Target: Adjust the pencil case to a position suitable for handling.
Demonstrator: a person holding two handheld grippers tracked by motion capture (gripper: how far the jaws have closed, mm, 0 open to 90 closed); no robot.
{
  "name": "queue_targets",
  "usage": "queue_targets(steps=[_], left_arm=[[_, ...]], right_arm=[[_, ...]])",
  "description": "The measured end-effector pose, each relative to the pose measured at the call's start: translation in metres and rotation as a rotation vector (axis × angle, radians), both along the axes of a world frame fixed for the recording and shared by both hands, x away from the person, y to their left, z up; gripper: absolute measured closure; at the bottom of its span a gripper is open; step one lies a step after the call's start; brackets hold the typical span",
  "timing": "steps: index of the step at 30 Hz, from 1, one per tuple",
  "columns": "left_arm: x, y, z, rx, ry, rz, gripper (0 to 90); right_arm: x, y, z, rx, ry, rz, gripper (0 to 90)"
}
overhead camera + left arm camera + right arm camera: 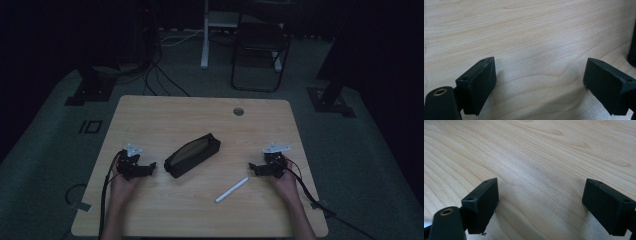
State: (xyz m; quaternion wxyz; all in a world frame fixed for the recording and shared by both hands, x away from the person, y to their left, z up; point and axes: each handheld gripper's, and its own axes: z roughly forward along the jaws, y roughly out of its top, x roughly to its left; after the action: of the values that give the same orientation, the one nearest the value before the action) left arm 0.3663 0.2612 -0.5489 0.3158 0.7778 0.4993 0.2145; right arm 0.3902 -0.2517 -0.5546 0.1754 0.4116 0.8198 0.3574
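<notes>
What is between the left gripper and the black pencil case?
Nothing: bare wooden table lies between the left gripper and the black pencil case, seen in the high view.

Both forearms enter from the bottom edge, one hand on each gripper. The left gripper point(150, 166) and the right gripper point(253, 168) lie low and level, tips pointing inward toward each other, jaws spread wide with nothing between them.

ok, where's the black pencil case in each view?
High view: black pencil case lies diagonally at table centre, between both tools, open, white pen to its lower right.
Left gripper view: a dark edge at the right border, probably the case.
Right gripper view: not in it.
Shared landmark: the light wood table.
</notes>
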Motion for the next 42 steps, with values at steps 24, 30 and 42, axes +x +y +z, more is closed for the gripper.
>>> queue_targets(steps=[24, 30, 42], left_arm=[[-0.014, -0.012, 0.007, 0.011, 0.031, 0.023, 31.2], [-0.020, -0.008, 0.020, -0.065, -0.013, 0.035, 34.0], [-0.032, -0.012, 0.042, -0.103, -0.079, 0.036, 34.1]], right_arm=[[-0.001, 0.000, 0.000, 0.000, 0.002, -0.006, 13.5], [-0.001, 0.000, 0.000, 0.000, 0.002, -0.008, 13.5], [-0.001, 0.000, 0.000, 0.000, 0.002, -0.008, 13.5]])
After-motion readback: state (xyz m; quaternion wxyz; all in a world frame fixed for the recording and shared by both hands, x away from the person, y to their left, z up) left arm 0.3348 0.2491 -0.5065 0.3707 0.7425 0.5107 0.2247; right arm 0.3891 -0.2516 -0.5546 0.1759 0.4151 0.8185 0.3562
